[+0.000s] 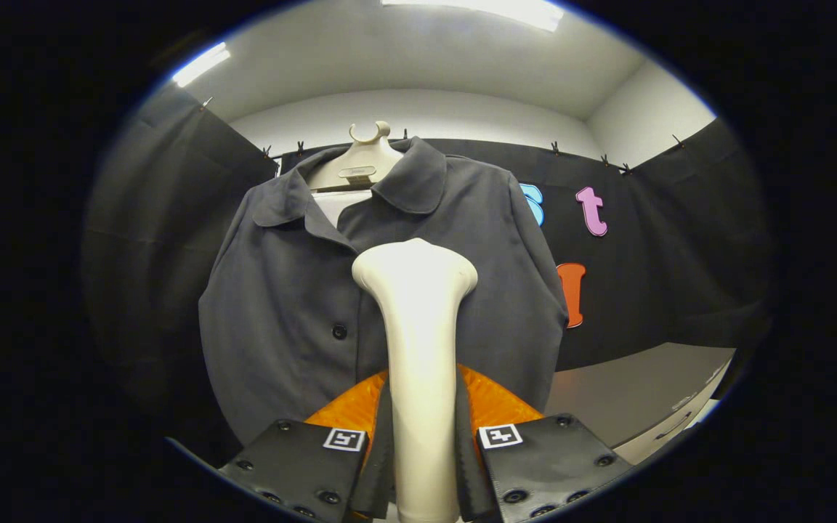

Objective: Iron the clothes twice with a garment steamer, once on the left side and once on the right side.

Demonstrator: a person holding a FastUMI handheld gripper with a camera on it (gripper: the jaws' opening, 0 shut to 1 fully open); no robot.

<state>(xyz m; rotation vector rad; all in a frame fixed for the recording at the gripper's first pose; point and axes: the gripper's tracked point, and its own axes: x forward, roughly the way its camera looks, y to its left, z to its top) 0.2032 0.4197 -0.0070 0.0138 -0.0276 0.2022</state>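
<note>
your gripper [424, 465] is clamped on the steamer [418, 349]: both fingers press against its handle, one on each side, with the handle running straight up between them. the steamer stands upright, its widened head at 12 o'clock from the fingers, well above them.

the steamer head sits in front of the shirt [288, 319], over the centre placket just below the open collar. you cannot tell from this view whether the head touches the fabric or is held just off it.

the shirt is dark grey, buttoned, and hangs on a pale hanger [360, 156] at 12 o'clock beyond the steamer. the hanger's hook rises above the collar. one dark button [339, 331] shows at 10 o'clock from the fingers, left of the handle. the larger visible part of the shirt lies at 10 to 11 o'clock from the steamer; a narrower part with the sleeve lies at 1 to 2 o'clock.

an orange part [495, 403] shows just behind the fingers, on both sides of the handle.

a grey table [636, 392] lies at 3 o'clock from the fingers, beyond the shirt's hem. black cloth [680, 247] forms the wall behind the shirt. a ceiling light [506, 11] is at 12 o'clock, far above.
</note>
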